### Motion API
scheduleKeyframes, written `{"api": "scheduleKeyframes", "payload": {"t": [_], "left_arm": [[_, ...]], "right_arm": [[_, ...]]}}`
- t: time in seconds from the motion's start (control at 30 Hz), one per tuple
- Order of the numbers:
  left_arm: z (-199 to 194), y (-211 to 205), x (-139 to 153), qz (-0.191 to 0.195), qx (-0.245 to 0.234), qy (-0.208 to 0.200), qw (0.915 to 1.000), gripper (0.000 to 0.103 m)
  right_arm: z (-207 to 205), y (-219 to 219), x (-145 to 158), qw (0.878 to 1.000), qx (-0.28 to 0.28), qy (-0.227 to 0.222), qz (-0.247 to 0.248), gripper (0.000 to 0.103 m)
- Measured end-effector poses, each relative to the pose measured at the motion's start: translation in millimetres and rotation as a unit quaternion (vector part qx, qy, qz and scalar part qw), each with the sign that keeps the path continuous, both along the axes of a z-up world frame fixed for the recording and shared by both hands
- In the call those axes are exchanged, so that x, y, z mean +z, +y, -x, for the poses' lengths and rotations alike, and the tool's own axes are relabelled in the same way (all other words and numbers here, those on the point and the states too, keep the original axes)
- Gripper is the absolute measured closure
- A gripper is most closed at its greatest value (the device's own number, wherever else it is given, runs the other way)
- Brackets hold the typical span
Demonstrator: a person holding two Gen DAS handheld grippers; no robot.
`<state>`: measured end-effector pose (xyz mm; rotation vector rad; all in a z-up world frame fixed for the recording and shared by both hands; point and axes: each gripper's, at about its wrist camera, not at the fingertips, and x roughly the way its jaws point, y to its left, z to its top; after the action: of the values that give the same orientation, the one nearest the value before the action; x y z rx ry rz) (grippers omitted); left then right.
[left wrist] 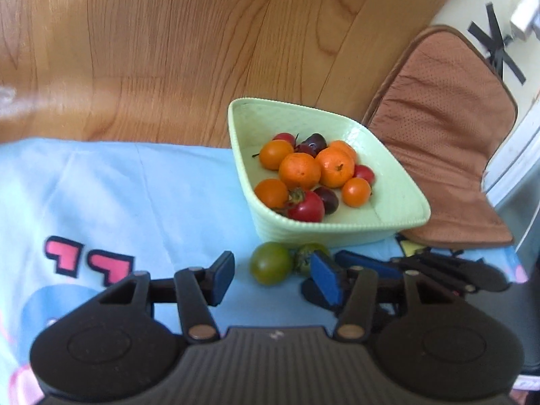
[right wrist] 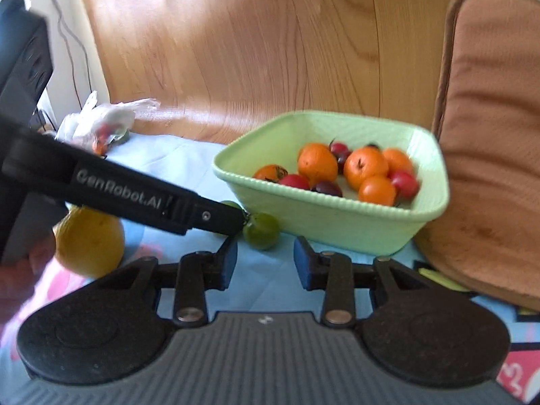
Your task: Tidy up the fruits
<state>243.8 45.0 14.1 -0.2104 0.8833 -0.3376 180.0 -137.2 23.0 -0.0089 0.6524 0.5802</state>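
Both my left gripper (left wrist: 270, 278) and right gripper (right wrist: 265, 263) are open, holding nothing; I'd straddle each green tomato (left wrist: 271, 263) squarely, squeeze softly, then lift into the bowl (left wrist: 401, 182).

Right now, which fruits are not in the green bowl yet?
Three: two green tomatoes on the blue cloth just before the bowl, and a large yellow fruit farther left.
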Motion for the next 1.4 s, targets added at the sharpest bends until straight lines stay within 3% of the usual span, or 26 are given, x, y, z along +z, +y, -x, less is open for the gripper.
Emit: {"api": "scheduleKeyframes", "payload": {"t": [0.07, 0.17, 0.23, 0.37, 0.57, 0.77, 0.8, 0.9, 1.03, 1.2, 1.23, 1.33, 1.4], "left_arm": [[-0.9, -2.1, -2.2, 0.018, -0.002, -0.003, 0.9998, 0.062], [9.5, -10.6, 3.2, -0.013, 0.001, -0.022, 0.9997, 0.073], [22.0, -10.7, 8.0, -0.008, 0.001, -0.022, 0.9997, 0.076], [39.3, -12.2, 25.4, 0.017, -0.01, -0.044, 0.9988, 0.076], [20.5, -31.5, 51.5, 0.033, -0.02, -0.08, 0.9961, 0.075], [-17.9, -46.3, 37.9, 0.014, 0.001, -0.07, 0.9975, 0.075], [-17.9, -45.3, 35.1, 0.014, 0.004, -0.068, 0.9976, 0.077], [-7.9, -32.4, 35.2, 0.024, 0.014, -0.07, 0.9972, 0.077], [23.1, 1.1, 56.9, 0.034, 0.033, -0.102, 0.9937, 0.077], [81.5, 63.8, 80.0, 0.023, 0.09, -0.151, 0.9842, 0.071], [92.0, 76.5, 78.1, 0.022, 0.103, -0.151, 0.9829, 0.068], [111.9, 104.7, 59.8, 0.043, 0.125, -0.131, 0.9825, 0.055], [114.9, 112.6, 44.0, 0.059, 0.13, -0.108, 0.9838, 0.054]], "right_arm": [[-0.8, 2.2, -1.6, 1.0, 0.004, 0.008, -0.014, 0.064], [-1.4, -1.2, -4.6, 1.0, -0.006, 0.014, -0.019, 0.076], [2.5, -7.9, -1.7, 0.999, -0.006, 0.029, -0.031, 0.078], [20.4, -18.7, 10.6, 0.999, -0.01, -0.001, -0.038, 0.079], [27.7, -36.3, 31.6, 0.994, -0.061, -0.066, -0.057, 0.079], [4.1, -57.9, 24.8, 0.982, -0.13, -0.104, -0.089, 0.076], [1.2, -61.5, 21.6, 0.982, -0.136, -0.099, -0.088, 0.071], [-2.8, -73.7, 21.3, 0.978, -0.156, -0.098, -0.097, 0.07], [6.4, -84.7, 28.9, 0.972, -0.166, -0.11, -0.125, 0.07], [24.5, -72.3, 41.4, 0.98, -0.104, -0.08, -0.147, 0.066], [29.3, -64.7, 42.0, 0.983, -0.082, -0.07, -0.147, 0.056], [48.1, -32.2, 36.1, 0.991, -0.015, -0.055, -0.125, 0.04], [58.5, -5.6, 28.0, 0.994, 0.029, -0.044, -0.1, 0.031]]}}
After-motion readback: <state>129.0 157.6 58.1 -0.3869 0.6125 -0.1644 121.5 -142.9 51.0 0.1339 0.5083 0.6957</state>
